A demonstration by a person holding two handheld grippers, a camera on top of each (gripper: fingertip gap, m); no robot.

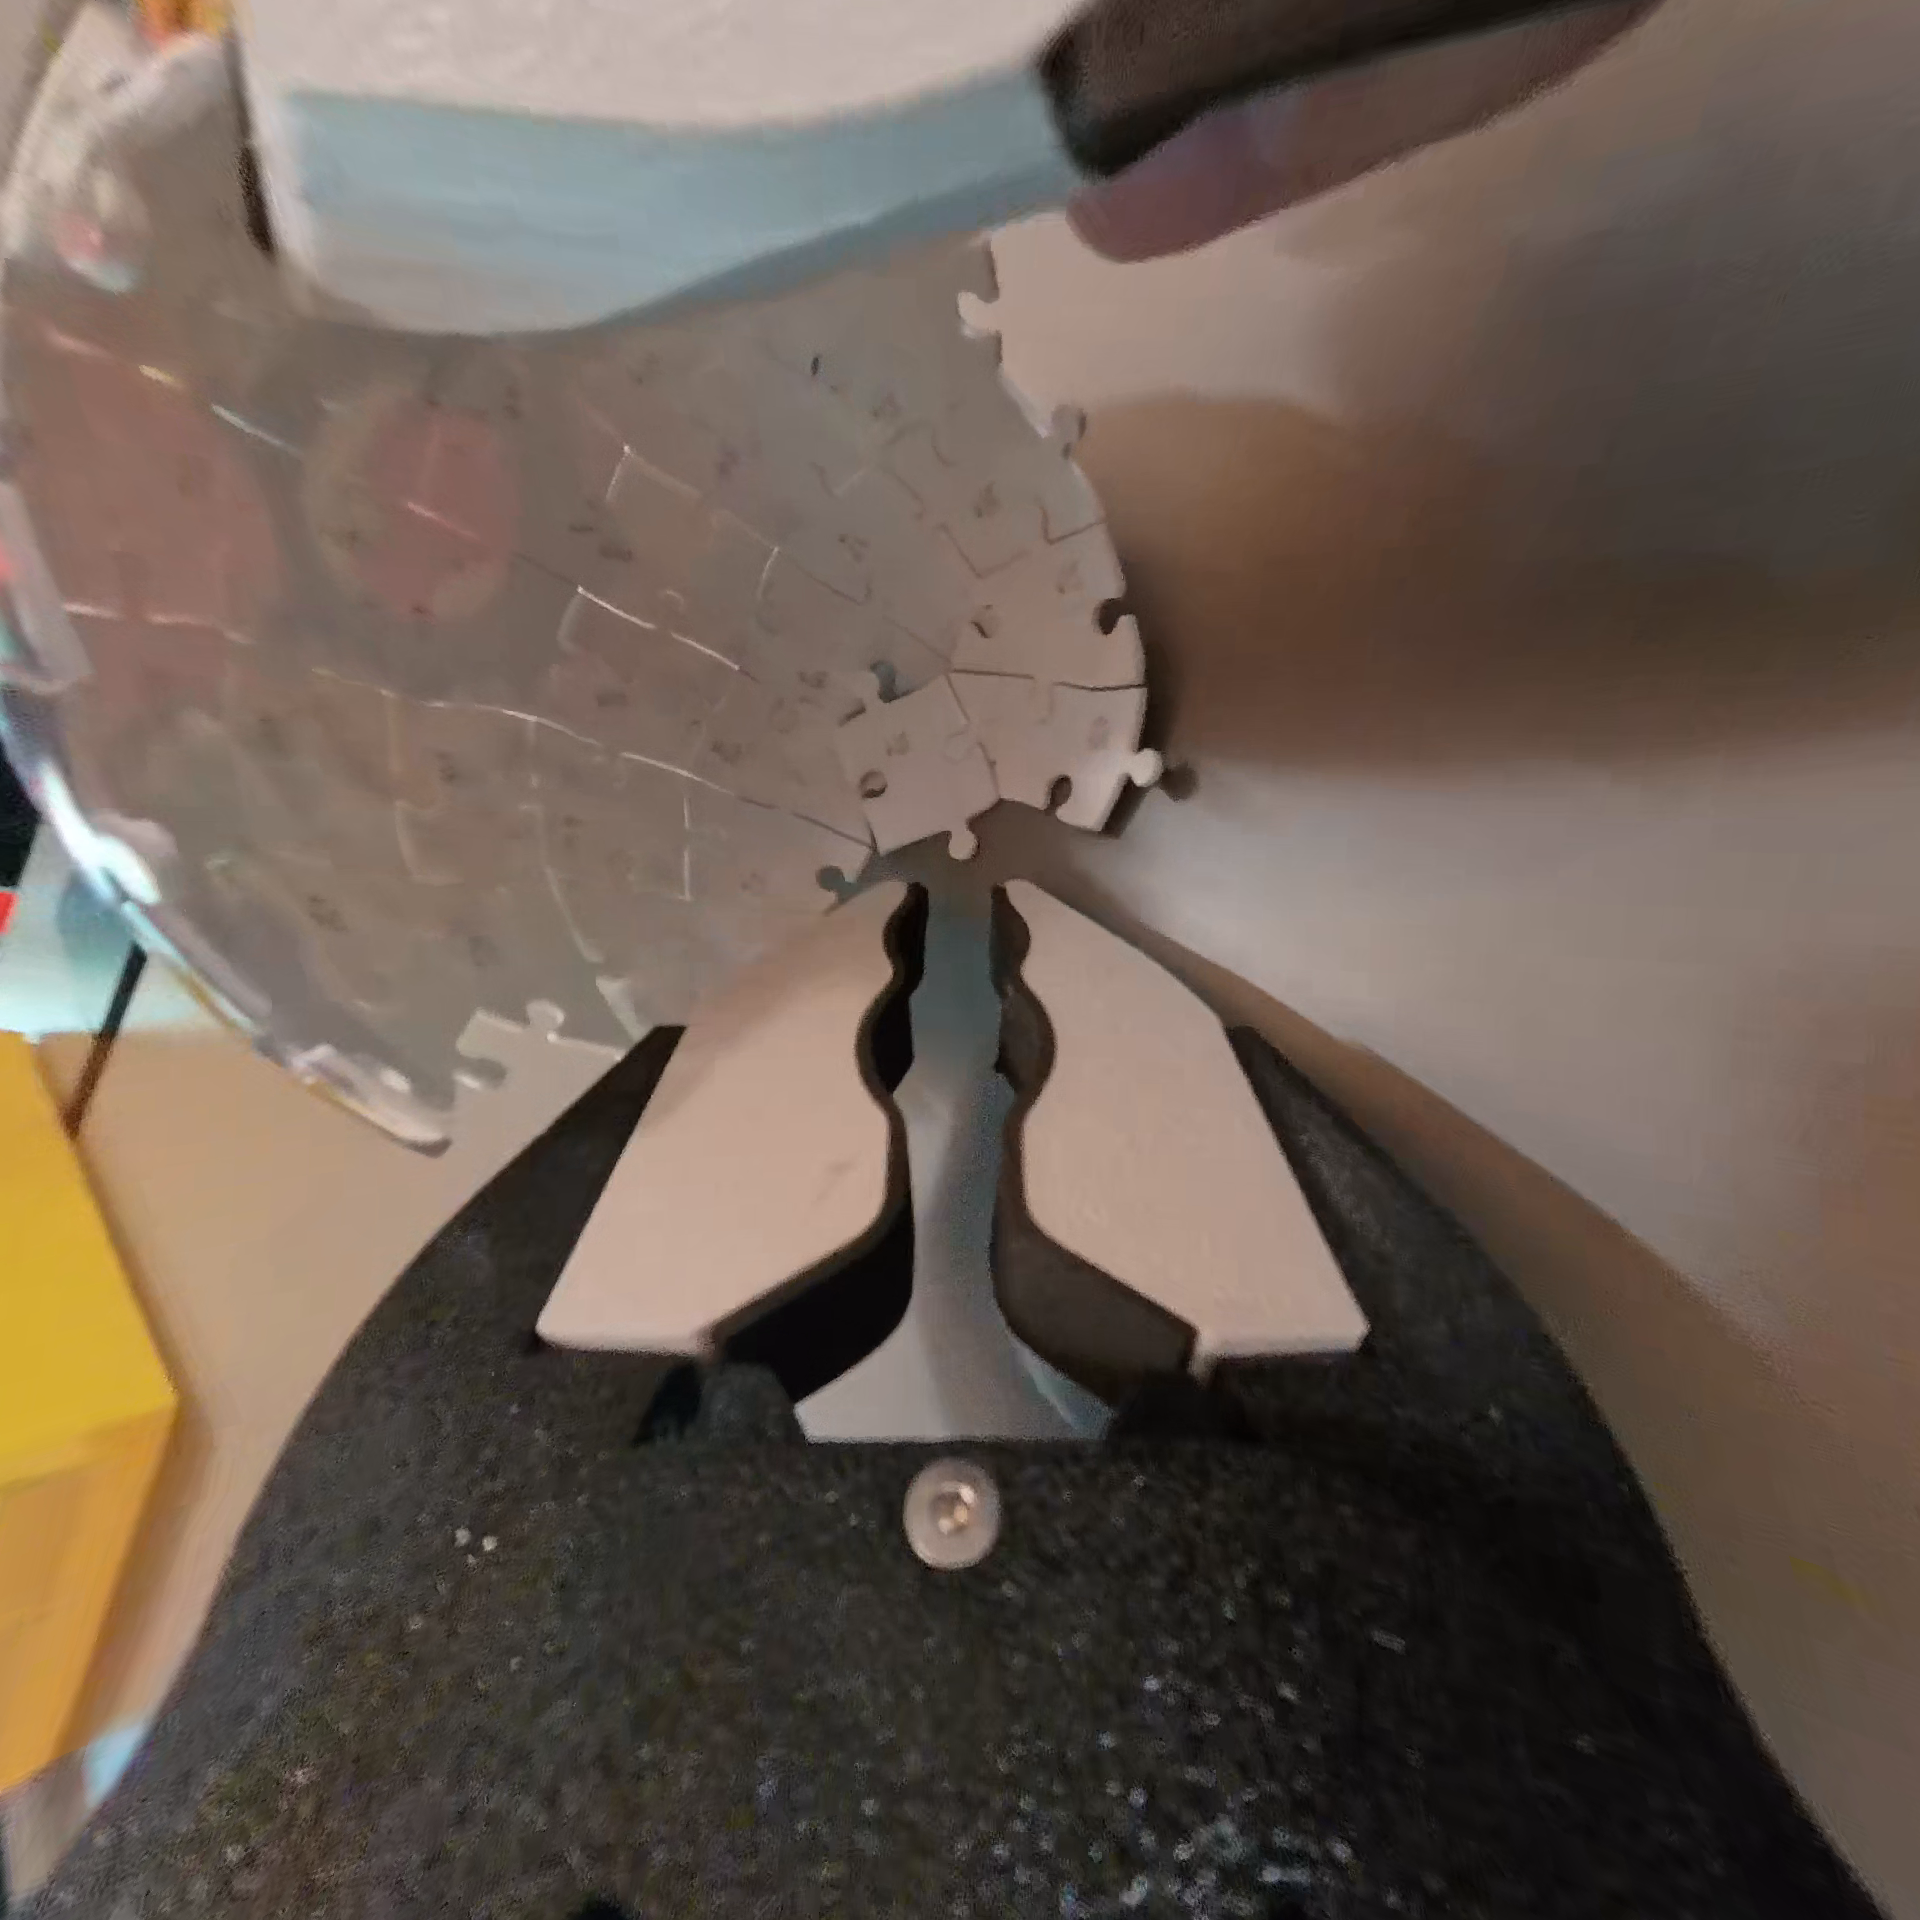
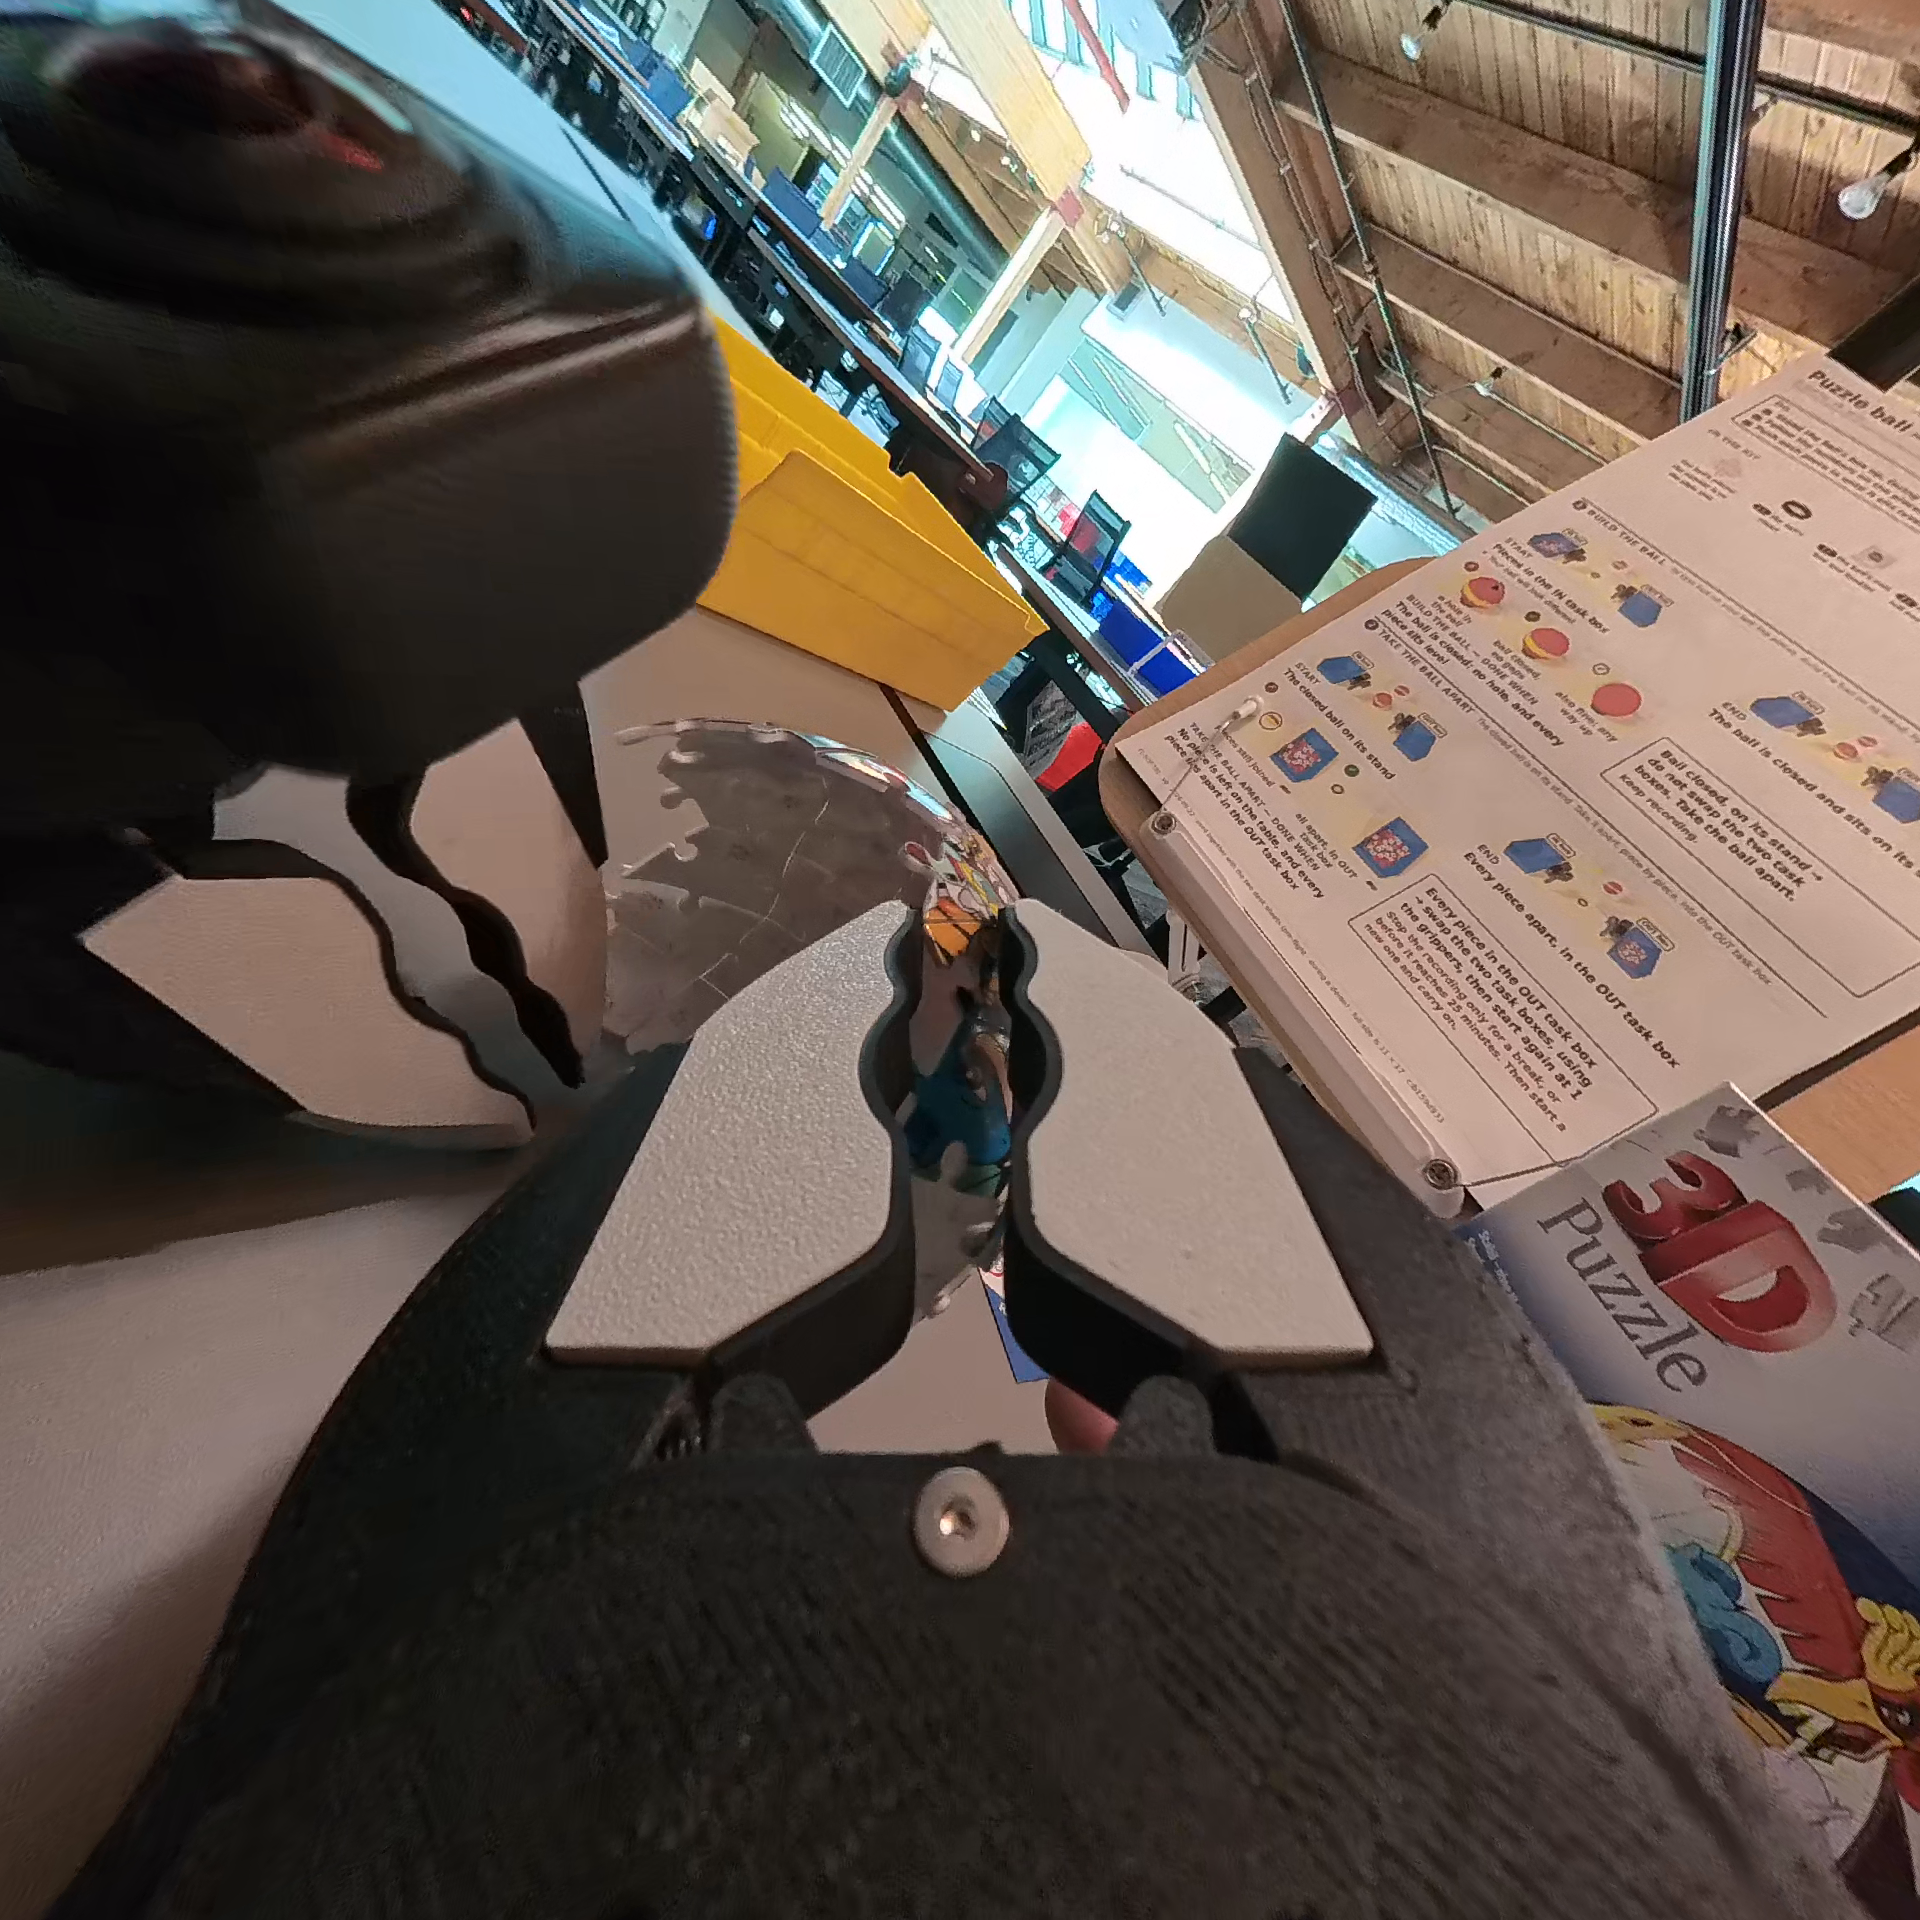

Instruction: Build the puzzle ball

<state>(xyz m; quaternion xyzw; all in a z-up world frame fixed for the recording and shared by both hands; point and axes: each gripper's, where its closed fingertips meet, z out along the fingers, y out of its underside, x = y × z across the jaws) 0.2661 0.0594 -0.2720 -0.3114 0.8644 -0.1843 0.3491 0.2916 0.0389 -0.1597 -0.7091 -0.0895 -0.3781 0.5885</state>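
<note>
The partly built puzzle ball (image 1: 644, 665) is a curved shell of joined pieces held in the air, not resting on the desk (image 2: 208, 1351). In the left wrist view its pale grey inner face is turned to the camera, with knobbed, unfinished edges along its right and lower rim; the shell bulges away from the lens and its open side faces the left hand-held gripper (image 1: 958, 894). That gripper's 2 fingers stand narrowly apart with a thin grey gap between them, and their tips sit just below the shell's lower edge; whether they pinch a piece cannot be told from this view. The right wrist view shows the same shell (image 2: 790, 831) from the side, silvery within and printed in colour on its outer skin. The right hand-held gripper (image 2: 961, 925) is closed to a narrow slot on a strip of printed pieces that runs lengthwise down between its fingers, joined at the top to the shell's rim. Left of the shell, the left hand-held gripper (image 2: 540, 1060) reaches toward it, fingertips close against its edge. Behind the shell stands a yellow bin (image 2: 862, 561); to its right are a laminated instruction sheet (image 2: 1558, 790) and, nearer, the puzzle box (image 2: 1787, 1455).
</note>
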